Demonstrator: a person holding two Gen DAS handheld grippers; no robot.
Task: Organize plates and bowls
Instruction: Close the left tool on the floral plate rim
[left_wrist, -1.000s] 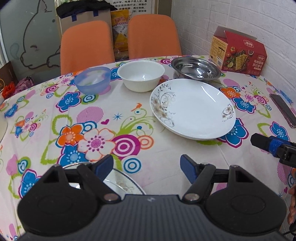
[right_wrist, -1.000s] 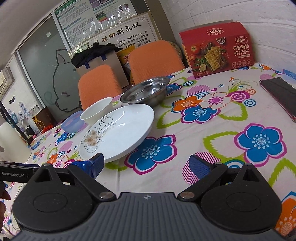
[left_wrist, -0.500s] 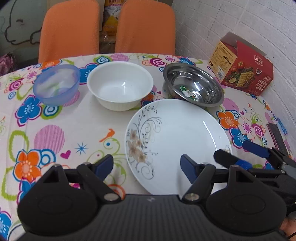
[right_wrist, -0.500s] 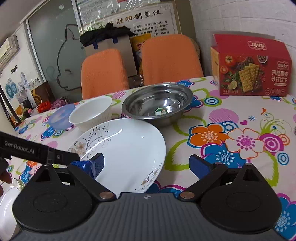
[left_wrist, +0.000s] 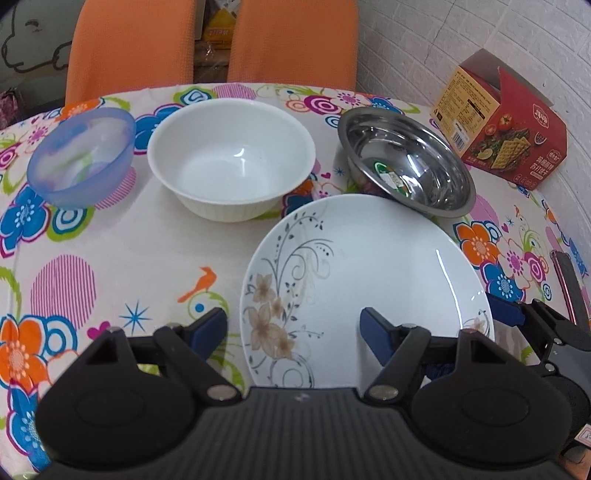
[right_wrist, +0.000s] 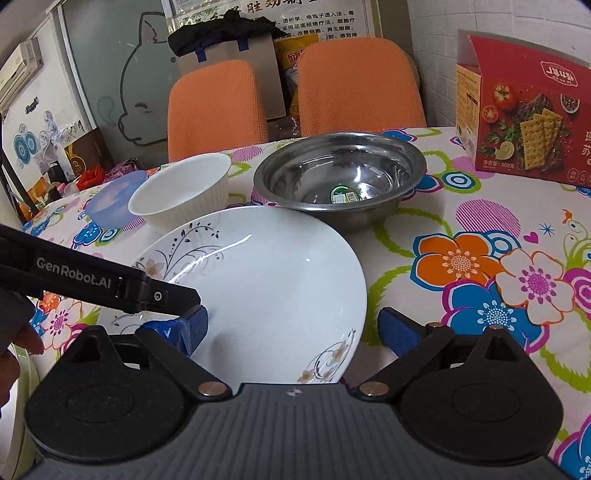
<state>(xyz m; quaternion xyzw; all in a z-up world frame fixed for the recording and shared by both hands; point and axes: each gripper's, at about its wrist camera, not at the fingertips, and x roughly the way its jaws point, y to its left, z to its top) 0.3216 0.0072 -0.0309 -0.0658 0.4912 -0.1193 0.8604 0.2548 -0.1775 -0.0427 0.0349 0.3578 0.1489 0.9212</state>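
Note:
A large white plate (left_wrist: 369, 266) (right_wrist: 266, 280) with a floral print lies on the flowered tablecloth. Behind it stand a white bowl (left_wrist: 231, 158) (right_wrist: 181, 199), a steel bowl (left_wrist: 406, 162) (right_wrist: 340, 177) and a translucent blue bowl (left_wrist: 81, 155) (right_wrist: 110, 203). My left gripper (left_wrist: 291, 328) is open and straddles the plate's near-left rim, one finger over the cloth, the other over the plate. My right gripper (right_wrist: 295, 326) is open at the plate's right rim, its left finger above the plate. Each gripper shows in the other view: right gripper (left_wrist: 517, 314), left gripper (right_wrist: 159, 295). Neither holds anything.
A red cracker box (left_wrist: 506, 140) (right_wrist: 528, 122) stands at the back right by the brick wall. Two orange chairs (left_wrist: 133, 48) (right_wrist: 218, 107) are behind the table. A dark flat device (left_wrist: 569, 280) lies at the right edge. A hand (right_wrist: 14, 347) shows at the far left.
Both grippers have moved forward and closed in on the floral plate from either side. The left one came up from the near table edge. Their fingers stayed open and the dishes stayed put.

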